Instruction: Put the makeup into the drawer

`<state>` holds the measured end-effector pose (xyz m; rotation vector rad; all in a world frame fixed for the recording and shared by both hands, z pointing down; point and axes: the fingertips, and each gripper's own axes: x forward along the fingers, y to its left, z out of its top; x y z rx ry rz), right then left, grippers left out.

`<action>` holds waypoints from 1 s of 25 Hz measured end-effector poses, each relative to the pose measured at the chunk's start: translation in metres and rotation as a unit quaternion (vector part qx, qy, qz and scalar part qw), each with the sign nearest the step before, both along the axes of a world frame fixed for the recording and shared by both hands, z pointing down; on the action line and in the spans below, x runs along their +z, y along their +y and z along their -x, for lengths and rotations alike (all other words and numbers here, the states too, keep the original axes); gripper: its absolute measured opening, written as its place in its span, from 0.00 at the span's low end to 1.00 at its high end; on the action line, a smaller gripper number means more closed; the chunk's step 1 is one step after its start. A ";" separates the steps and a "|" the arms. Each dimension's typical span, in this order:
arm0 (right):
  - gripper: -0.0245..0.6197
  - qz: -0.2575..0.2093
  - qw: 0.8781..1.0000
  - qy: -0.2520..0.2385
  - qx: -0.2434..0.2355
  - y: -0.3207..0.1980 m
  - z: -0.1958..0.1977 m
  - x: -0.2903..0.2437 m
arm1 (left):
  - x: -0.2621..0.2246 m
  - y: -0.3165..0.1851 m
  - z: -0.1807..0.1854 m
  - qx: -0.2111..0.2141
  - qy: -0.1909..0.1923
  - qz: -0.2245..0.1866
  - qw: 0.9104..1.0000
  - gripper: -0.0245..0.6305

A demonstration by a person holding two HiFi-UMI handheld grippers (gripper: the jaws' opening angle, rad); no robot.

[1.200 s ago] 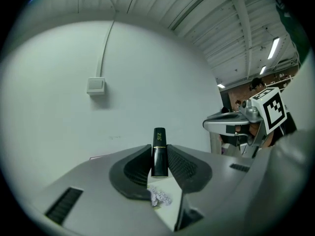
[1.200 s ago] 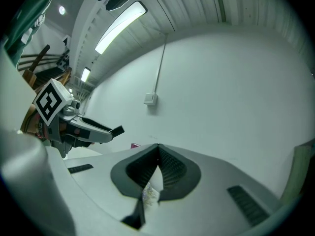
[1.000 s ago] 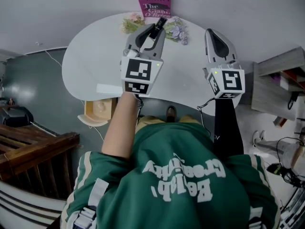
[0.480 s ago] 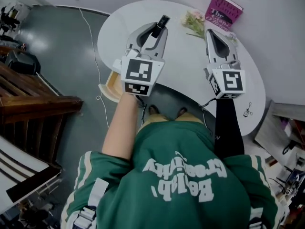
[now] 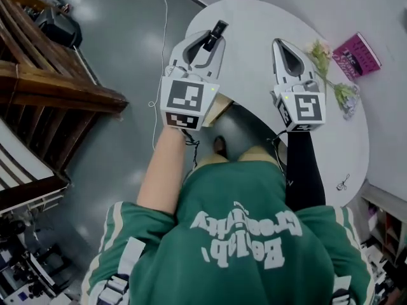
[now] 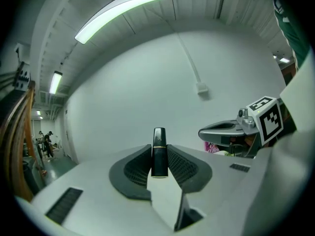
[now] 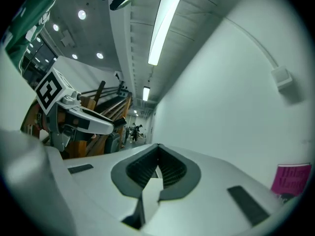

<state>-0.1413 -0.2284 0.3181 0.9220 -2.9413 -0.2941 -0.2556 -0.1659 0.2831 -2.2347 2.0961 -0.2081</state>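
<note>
A white rounded worktop [image 5: 267, 18] stands over a grey floor [image 5: 121, 43], with a wooden drawer [image 5: 219, 108] jutting out under its near edge. The left gripper [image 5: 210, 42] has its jaws clamped on a black makeup tube [image 6: 159, 154] above the worktop's edge; the right gripper [image 5: 284, 48] beside it has its jaws together, nothing between them

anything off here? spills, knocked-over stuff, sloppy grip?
Nothing spilled or damaged. The left claw holds the black makeup tube straight and centred, its top poking past the tips. The right claw is shut and empty. The only loose-looking thing is the flowers lying flat on the table beside the pink book.
</note>
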 end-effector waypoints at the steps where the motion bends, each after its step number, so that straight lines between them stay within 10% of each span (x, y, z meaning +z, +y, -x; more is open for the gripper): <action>1: 0.05 0.001 1.000 -0.001 -0.009 0.004 0.014 0.000 | 0.002 0.007 0.012 -0.010 -0.001 0.001 1.000 0.21; 17: 0.05 0.026 0.998 0.025 -0.054 0.032 0.099 0.020 | 0.089 0.047 0.092 -0.070 0.040 0.084 0.993 0.21; 25: 0.05 0.029 0.998 0.034 -0.046 0.027 0.090 0.030 | 0.258 0.068 0.091 -0.083 0.157 0.251 0.951 0.21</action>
